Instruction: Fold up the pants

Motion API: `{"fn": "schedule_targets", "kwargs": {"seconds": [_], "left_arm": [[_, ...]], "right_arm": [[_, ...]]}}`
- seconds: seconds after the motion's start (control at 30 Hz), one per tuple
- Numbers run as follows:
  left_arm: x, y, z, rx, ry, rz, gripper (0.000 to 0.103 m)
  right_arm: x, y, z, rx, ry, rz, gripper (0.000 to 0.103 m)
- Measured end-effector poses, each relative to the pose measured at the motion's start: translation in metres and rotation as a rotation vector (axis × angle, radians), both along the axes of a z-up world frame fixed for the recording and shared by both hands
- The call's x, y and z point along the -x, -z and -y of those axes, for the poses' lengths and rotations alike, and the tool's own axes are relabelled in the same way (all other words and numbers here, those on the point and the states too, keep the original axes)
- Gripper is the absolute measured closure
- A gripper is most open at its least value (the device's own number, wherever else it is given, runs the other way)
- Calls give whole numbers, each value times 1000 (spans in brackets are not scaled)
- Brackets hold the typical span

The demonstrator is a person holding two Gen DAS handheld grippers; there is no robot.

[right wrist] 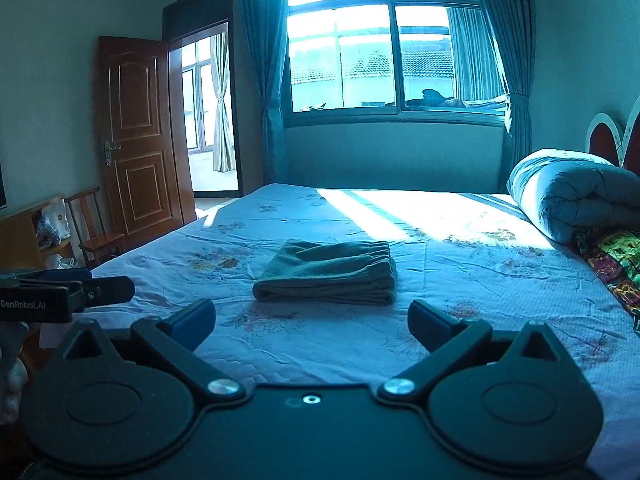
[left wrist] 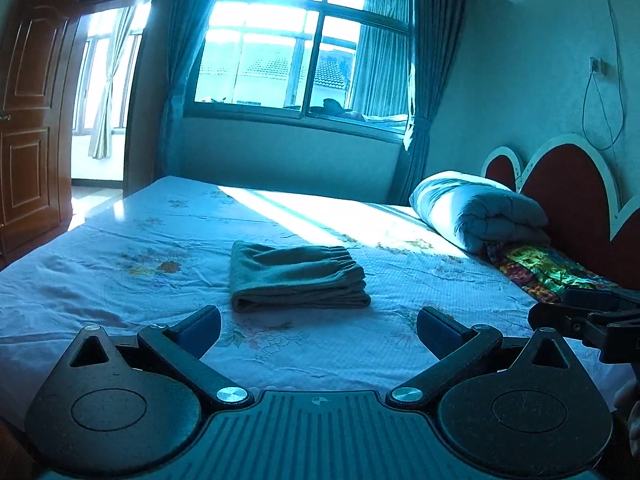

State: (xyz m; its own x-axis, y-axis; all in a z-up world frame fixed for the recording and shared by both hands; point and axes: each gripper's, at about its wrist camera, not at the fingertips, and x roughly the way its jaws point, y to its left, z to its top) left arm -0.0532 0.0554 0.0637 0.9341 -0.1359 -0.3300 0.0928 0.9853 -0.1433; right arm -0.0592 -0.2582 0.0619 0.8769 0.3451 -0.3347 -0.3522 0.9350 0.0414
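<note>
Grey-green pants [left wrist: 296, 276] lie folded into a compact rectangle on the bed, elastic waistband on top at the far right; they also show in the right wrist view [right wrist: 328, 276]. My left gripper [left wrist: 318, 330] is open and empty, held above the sheet just short of the pants. My right gripper [right wrist: 312, 324] is open and empty, likewise just short of the pants. The right gripper shows from the side at the right edge of the left wrist view [left wrist: 588, 316]. The left gripper shows at the left edge of the right wrist view [right wrist: 68, 292].
The bed [left wrist: 120, 264] has a pale floral sheet. A rolled quilt [left wrist: 476, 212] and a colourful cloth [left wrist: 536, 264] lie by the red headboard [left wrist: 568, 184]. A wooden door [right wrist: 140, 140], a chair [right wrist: 96, 232] and a window [right wrist: 384, 52] stand beyond.
</note>
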Motion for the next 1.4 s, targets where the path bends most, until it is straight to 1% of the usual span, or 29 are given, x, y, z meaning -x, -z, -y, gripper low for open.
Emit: {"fn": "schedule_targets", "kwargs": {"seconds": [0.07,0.17,0.23,0.37,0.47,0.57,0.7,0.93,1.03,1.4], "left_arm": [[-1,-6,0,-3,17,2,0],[-2,-9,0,-1,27,-2,0],[-2,-10,1,-3,43,-7,0],[3,-16,3,-23,45,23,0],[2,-17,1,-16,39,21,0],[2,-17,3,-9,39,28,0],[2,-15,9,-27,56,36,0],[-1,-11,9,-37,46,24,0],[-2,-10,7,-27,45,21,0],[-4,-8,9,-28,51,13,0]], "right_arm": [[1,-5,-1,-5,25,14,6],[-2,-8,-3,-18,22,9,6],[-3,-7,-5,-2,24,5,6],[-4,0,-7,-1,20,-10,6],[-3,2,-7,-18,1,-21,6],[-3,1,-4,-22,7,-19,6],[-2,0,-1,-30,16,-19,6],[-2,1,1,-33,17,-23,6],[-3,1,2,-36,20,-26,6],[-3,1,0,-37,21,-29,6]]}}
